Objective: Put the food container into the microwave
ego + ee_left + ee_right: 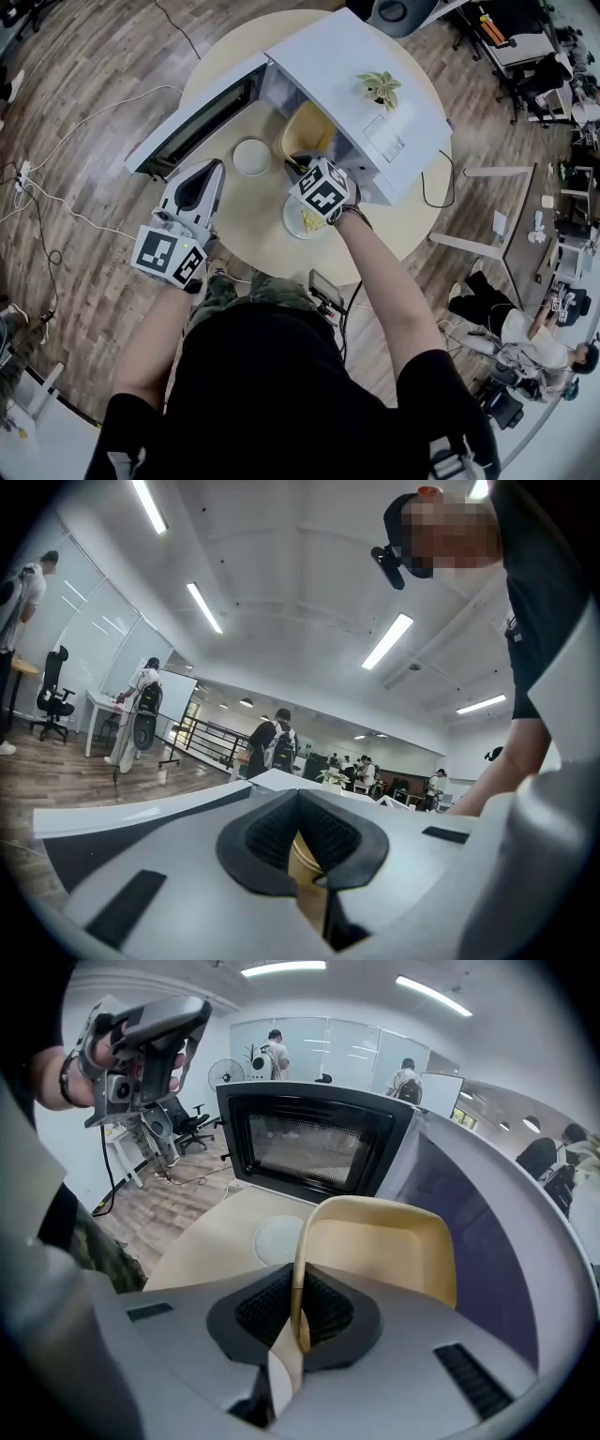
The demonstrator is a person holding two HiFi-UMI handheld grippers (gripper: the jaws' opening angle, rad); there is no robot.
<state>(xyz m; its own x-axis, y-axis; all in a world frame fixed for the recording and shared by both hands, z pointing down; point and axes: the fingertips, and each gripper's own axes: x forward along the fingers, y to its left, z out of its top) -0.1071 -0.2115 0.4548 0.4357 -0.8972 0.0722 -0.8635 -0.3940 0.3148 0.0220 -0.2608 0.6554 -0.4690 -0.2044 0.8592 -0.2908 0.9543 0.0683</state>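
The food container (380, 1251), a pale yellow tub, hangs from the right gripper (295, 1312), whose jaws are nipped narrow on the tub's near rim. That leaves the tub's body sticking out ahead of the jaws, probably so it can go in first. The gripper tilts downward, and the container sits just ahead of it at the mouth of the microwave (375, 103), above the table (253, 225) and, as far as I can tell, not yet set down inside.

To the gripper's left the microwave door (309, 1143) is swung fully open, which leaves the way in clear. A white disc (251, 157) lies on the table left of the gripper, just outside that path. A plate with some food (305, 222) sits beneath the gripper's marker cube.

The left gripper (216, 169) hangs well off to the left, jaws together and empty, seemingly parked out of the way.
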